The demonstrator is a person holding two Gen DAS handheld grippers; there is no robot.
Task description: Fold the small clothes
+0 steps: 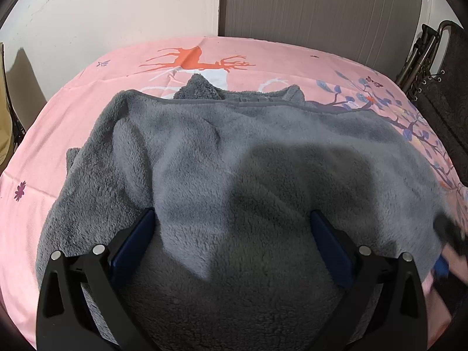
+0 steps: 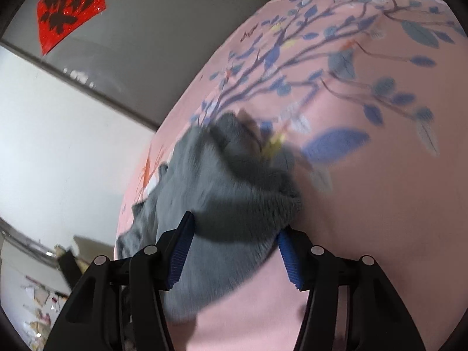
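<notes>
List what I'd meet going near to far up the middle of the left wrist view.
Left gripper with open fingers → grey fleece garment lying flat → its two pointed ears at the far edge → pink printed sheet with an orange deer → white wall.

One sign only: red diamond-shaped paper [image 2: 71, 8] with a large black Chinese character, hung on the grey wall, up and left of the pink bedsheet [image 2: 365, 204]. Character too blurred to read.

One grey fleece garment [image 1: 234, 152], one pink sheet [image 1: 87, 93], seemingly two grippers [image 1: 232, 228].
</notes>
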